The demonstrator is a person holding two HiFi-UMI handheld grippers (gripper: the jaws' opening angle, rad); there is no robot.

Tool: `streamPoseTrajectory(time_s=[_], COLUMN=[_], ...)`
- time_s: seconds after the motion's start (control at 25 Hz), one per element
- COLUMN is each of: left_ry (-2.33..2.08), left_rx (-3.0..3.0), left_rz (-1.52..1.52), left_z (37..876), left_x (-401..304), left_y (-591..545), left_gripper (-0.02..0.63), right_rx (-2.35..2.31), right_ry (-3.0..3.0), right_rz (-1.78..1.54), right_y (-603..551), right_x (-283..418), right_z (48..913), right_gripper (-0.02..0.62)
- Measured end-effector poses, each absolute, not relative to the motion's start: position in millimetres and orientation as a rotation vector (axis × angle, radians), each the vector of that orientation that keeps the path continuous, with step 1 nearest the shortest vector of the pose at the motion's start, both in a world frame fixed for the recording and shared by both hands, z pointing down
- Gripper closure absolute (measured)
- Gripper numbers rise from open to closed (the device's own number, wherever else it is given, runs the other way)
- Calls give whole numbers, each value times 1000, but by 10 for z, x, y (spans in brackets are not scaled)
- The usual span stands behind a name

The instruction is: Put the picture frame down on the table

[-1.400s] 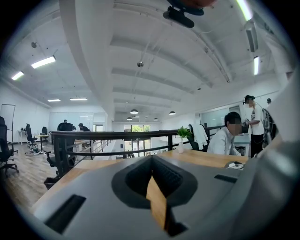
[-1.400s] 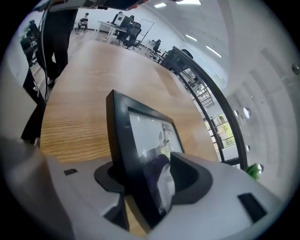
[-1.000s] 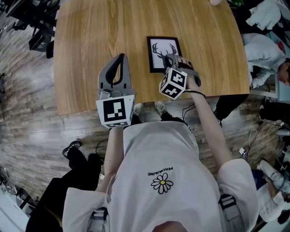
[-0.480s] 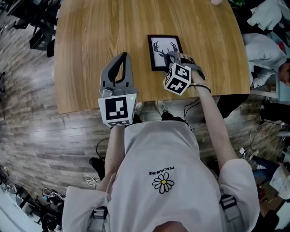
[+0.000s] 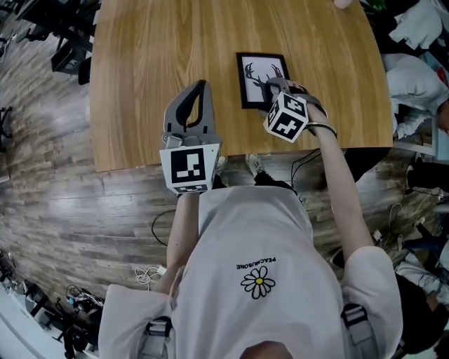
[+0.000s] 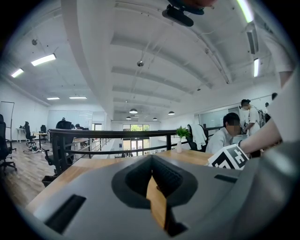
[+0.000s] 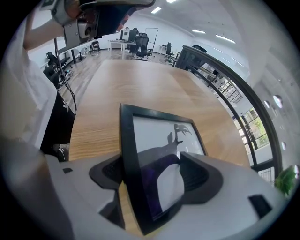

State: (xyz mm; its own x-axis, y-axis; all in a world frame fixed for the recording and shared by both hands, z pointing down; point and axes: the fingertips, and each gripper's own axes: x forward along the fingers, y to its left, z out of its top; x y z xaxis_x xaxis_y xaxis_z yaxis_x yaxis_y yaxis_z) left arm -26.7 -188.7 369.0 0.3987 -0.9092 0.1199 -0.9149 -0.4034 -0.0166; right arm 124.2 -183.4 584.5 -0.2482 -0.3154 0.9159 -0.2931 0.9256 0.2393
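The picture frame (image 5: 259,72), black-edged with a deer silhouette, rests on the wooden table (image 5: 154,56) near its front right part. My right gripper (image 5: 275,88) is shut on the frame's near edge. In the right gripper view the frame (image 7: 159,136) stands tilted between the two jaws, its far edge down towards the table (image 7: 136,84). I cannot tell whether it lies flat. My left gripper (image 5: 202,86) hovers over the table's front edge to the left of the frame. It (image 6: 152,176) is shut with nothing in it.
Another person's hand (image 5: 344,3) shows at the table's far edge. People and clothing (image 5: 414,77) crowd the right side, and cables (image 5: 158,224) lie on the floor. Office chairs (image 5: 59,42) stand at the left. A railing (image 6: 84,140) and a potted plant (image 6: 179,136) lie beyond the table.
My right gripper has moved a little farther over the table with the frame still in it. The left gripper has hardly moved.
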Motion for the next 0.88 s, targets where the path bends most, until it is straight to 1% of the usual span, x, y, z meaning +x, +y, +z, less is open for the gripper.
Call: streamPoseTrajectory(time_s=[0.16, 0.44, 0.88], left_ry=[-1683, -1681, -1666], left_rx=[2587, 2589, 2599], left_rz=[173, 165, 150], left_z=[3695, 3695, 3643], left_x=[-261, -254, -223], left_y=[-1864, -1871, -1896], left_gripper=[591, 591, 591], right_rx=[414, 390, 422], right_ry=[-1834, -1859, -1874], right_rz=[-20, 82, 106], right_y=[-1810, -1783, -1826], right_x=[1260, 1234, 1272], right_z=[5866, 5857, 5718], right_gripper=[265, 249, 249])
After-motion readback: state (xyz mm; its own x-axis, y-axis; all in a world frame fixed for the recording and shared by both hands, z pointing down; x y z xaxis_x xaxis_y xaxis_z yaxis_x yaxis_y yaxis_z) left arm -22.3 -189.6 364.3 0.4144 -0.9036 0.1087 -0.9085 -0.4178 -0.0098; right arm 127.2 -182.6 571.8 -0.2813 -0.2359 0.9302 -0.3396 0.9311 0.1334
